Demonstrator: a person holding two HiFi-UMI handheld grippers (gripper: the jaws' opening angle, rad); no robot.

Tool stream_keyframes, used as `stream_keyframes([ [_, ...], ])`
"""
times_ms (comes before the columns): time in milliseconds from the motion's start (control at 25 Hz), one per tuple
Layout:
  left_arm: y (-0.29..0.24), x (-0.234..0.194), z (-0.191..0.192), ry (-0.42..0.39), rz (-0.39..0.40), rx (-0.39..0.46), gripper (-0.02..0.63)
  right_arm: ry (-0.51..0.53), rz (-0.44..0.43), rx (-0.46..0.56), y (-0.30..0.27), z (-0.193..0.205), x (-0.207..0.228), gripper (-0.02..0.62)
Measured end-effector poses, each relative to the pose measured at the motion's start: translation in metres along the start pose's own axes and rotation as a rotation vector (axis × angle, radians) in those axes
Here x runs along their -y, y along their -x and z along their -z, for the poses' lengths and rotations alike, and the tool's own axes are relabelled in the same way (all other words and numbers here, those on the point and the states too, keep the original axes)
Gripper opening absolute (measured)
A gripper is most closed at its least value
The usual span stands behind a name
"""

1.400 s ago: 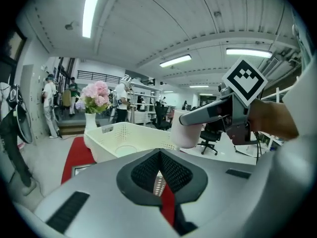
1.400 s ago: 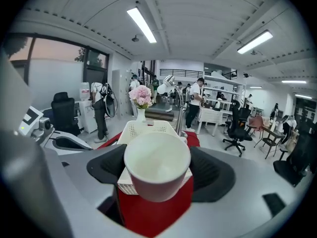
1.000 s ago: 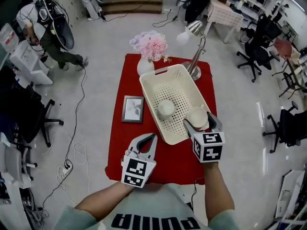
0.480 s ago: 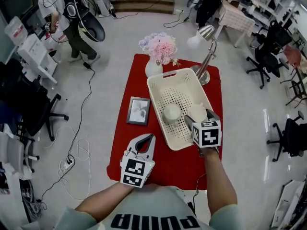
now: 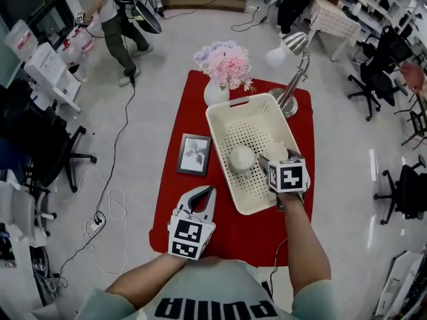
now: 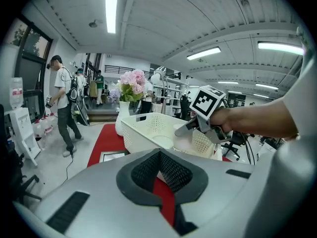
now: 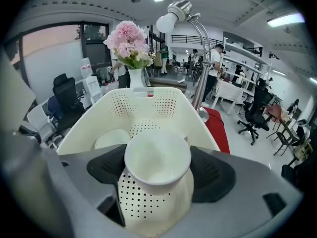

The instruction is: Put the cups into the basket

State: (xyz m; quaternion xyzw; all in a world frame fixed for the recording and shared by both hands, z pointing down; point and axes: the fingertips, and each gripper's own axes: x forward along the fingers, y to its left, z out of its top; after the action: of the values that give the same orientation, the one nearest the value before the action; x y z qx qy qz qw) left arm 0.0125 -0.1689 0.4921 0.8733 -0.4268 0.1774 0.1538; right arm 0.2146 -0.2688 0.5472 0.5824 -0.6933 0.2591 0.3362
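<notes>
A cream perforated basket (image 5: 243, 103) stands on the red table. One white cup (image 5: 241, 159) sits on its floor. My right gripper (image 5: 275, 156) reaches over the basket's near right part, shut on a second white cup (image 5: 273, 152) just right of the first. In the right gripper view that cup (image 7: 157, 157) is clamped between the dark pads (image 7: 214, 175), above the basket floor (image 7: 143, 125), with the other cup (image 7: 111, 139) to its left. My left gripper (image 5: 207, 193) hovers over the table's near left, shut and holding nothing; its view shows the basket (image 6: 148, 128) ahead.
A framed picture (image 5: 194, 154) lies left of the basket. A white vase of pink flowers (image 5: 223, 65) and a desk lamp (image 5: 293, 72) stand at the table's far end. Office chairs, floor cables and a person (image 5: 123, 25) surround the table.
My right gripper has carried its cup from the basket's near right corner farther in, next to the first cup. The left gripper has stayed put.
</notes>
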Motion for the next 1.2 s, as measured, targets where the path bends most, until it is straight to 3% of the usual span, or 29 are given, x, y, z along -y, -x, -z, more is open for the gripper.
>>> stream_keyframes([
  [800,-0.017,-0.010,0.006,0.051,0.026,-0.023,0.003,-0.040,0.040,-0.167,-0.034,0.019,0.010,0.382],
  [1200,-0.015,-0.009,0.003,0.059,0.054,-0.010,0.003,-0.103,0.059,-0.098,0.000,0.011,0.013,0.380],
])
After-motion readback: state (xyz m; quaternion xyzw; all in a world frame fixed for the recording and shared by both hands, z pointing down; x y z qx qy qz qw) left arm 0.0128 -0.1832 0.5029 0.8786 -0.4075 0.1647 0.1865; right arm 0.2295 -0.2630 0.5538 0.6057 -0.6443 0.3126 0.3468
